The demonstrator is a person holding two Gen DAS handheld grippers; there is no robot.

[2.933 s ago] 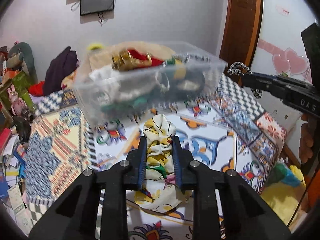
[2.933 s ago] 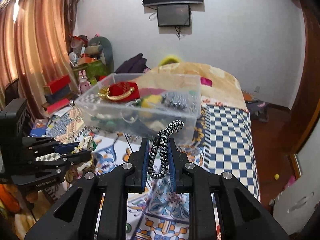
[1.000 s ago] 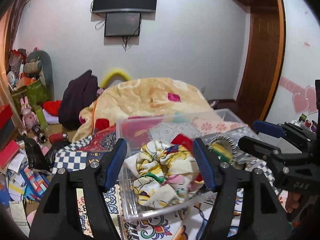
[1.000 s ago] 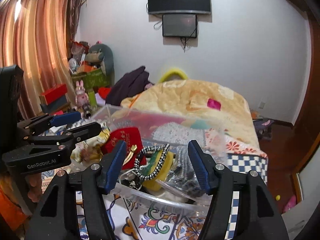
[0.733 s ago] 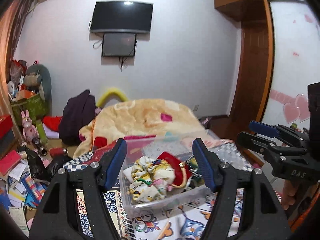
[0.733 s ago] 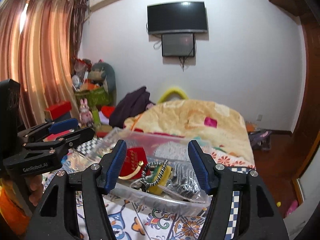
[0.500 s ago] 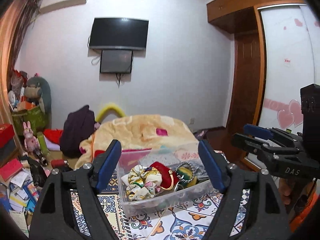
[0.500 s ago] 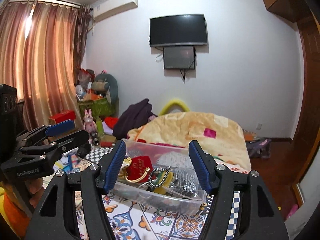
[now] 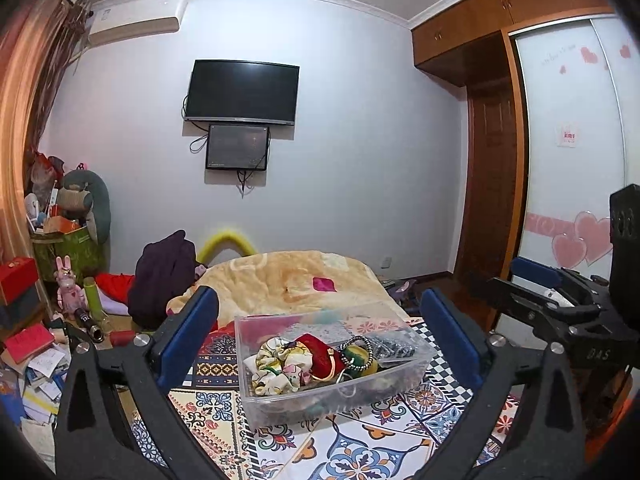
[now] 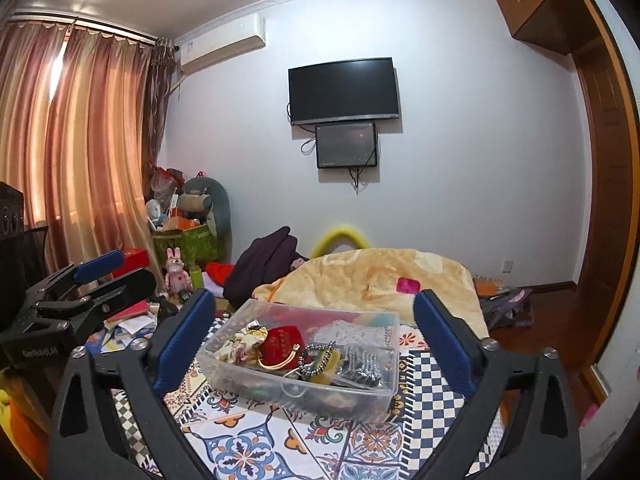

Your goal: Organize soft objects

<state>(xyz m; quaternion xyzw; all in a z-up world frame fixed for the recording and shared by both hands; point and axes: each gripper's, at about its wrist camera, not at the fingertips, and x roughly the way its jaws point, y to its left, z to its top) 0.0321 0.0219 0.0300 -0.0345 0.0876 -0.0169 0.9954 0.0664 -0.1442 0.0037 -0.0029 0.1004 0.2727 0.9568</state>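
A: How do the claws stand?

B: The left gripper (image 9: 320, 340) has its jaws spread wide with nothing between them, and the right gripper (image 10: 316, 340) is the same: gaping, empty, held above the patterned bedspread (image 10: 256, 452).

A: And the soft things?

B: They lie in the clear plastic bin (image 9: 344, 390) on the bedspread, ahead of both claws. The floral scrunchie (image 9: 280, 364) sits at its left side, a red pouch (image 9: 318, 354) just beside it, and the black-and-white braided hair tie (image 10: 316, 354) loops next to the pouch.

A: Beyond that?

B: A yellow blanket (image 10: 380, 280) heaps behind the bin; a dark television (image 9: 242, 94) hangs on the wall.
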